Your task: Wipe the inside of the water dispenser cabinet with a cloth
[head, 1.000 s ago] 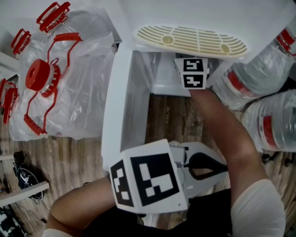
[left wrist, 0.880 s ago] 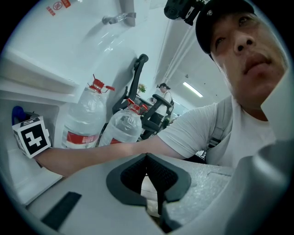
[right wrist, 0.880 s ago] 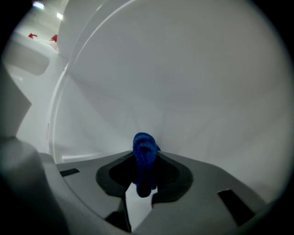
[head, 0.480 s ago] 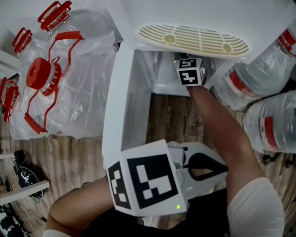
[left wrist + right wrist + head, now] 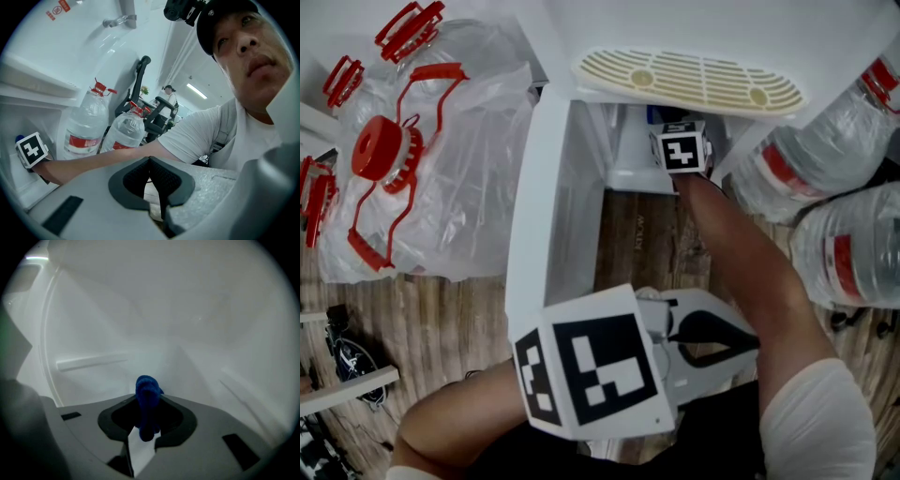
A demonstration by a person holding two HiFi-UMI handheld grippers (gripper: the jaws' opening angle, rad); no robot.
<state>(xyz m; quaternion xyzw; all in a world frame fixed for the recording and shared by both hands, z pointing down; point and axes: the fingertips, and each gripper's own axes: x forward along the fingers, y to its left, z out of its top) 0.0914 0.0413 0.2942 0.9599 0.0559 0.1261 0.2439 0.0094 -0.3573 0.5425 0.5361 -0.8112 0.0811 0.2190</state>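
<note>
inside, right gripper (image 5: pixel 147 427) jaws pinch blue cloth (image 5: pixel 148 404).

No readable print. Red label bands (image 5: pixel 841 259) on the water bottles (image 5: pixel 872 281) right of the water dispenser cabinet (image 5: pixel 546 169): too blurred. Small red stickers (image 5: pixel 58 8) above it: illegible.

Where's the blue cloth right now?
The blue cloth is pinched in the right gripper, inside the white dispenser cabinet, just under the slotted drip tray near the top of the head view.
</note>
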